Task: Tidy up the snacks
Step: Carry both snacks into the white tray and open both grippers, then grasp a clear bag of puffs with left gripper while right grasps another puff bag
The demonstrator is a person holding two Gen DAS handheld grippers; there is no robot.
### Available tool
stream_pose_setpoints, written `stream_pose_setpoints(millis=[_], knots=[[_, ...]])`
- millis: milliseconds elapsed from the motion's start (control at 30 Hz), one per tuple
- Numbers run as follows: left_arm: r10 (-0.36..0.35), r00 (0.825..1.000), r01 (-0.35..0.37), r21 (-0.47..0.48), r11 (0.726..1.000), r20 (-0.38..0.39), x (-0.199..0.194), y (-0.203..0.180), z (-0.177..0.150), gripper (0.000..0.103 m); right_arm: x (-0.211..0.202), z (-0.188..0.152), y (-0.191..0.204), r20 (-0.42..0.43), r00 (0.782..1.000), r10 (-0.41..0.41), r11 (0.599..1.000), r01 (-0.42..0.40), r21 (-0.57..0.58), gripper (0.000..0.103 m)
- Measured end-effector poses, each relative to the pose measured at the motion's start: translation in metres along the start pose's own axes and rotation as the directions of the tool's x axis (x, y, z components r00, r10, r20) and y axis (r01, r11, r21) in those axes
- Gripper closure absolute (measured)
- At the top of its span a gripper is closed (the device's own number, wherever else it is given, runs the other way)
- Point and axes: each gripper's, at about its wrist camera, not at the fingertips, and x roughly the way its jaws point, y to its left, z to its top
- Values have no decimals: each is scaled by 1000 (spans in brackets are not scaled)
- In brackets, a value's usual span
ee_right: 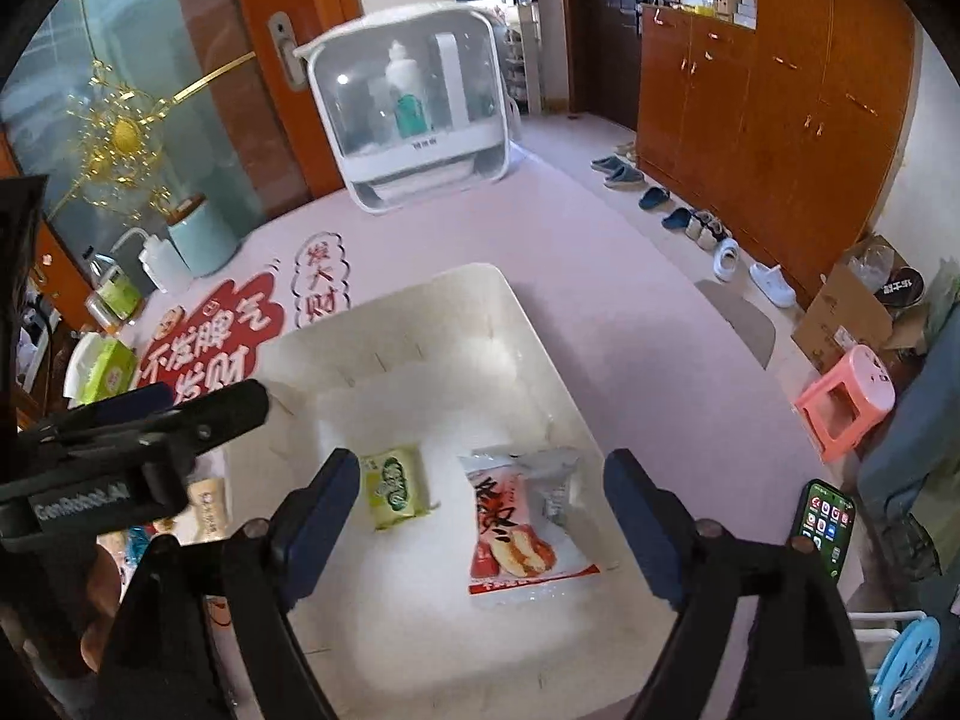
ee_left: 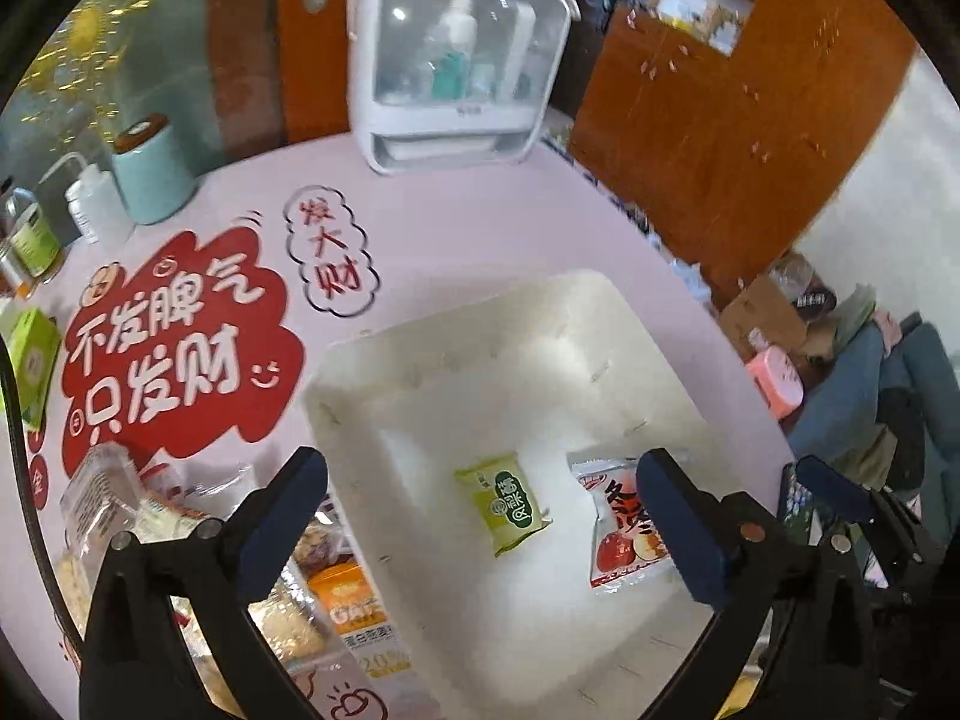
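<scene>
A white bin point(ee_left: 456, 324) point(ee_right: 390, 312) stands on the pink table. Inside it lie a green snack packet point(ee_left: 504, 504) point(ee_right: 396, 486) and a red and white jujube packet point(ee_left: 624, 528) point(ee_right: 516, 522). A pile of loose snack packets point(ee_left: 180, 528) lies on the table left of the bin. My left gripper point(ee_left: 480, 516) is open and empty above the bin's left front. My right gripper point(ee_right: 483, 516) is open and empty above the bin, over the jujube packet. The left gripper also shows at the left of the right wrist view point(ee_right: 150, 420).
A white clear-fronted cabinet point(ee_left: 456, 60) point(ee_right: 414, 114) stands at the table's far side. A teal canister point(ee_left: 153, 174), a squeeze bottle point(ee_left: 90, 204) and green boxes point(ee_left: 36, 360) stand at the far left. A phone point(ee_right: 825, 522) lies at the right edge. A pink stool point(ee_right: 846, 396) stands on the floor.
</scene>
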Motion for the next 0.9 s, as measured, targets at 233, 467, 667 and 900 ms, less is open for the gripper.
stream_pose_setpoints(millis=[233,467,667,900], knots=[[67,988,-65,-19,998,142,-73,27,-16,1,-29,-10,18,66,996,65,998,-63,-29,19],[110,975,-107,-30,994,194,-147,60,-47,1,-63,-24,41,125,979,160,986,-151,-76,19],[219,943,-206,-80,975,250,-214,96,-80,1,-92,-34,83,104,958,266,954,-246,-169,19],[303,918,-259,-192,947,256,-261,150,-118,1,-112,-53,150,68,937,343,903,-310,-297,19]])
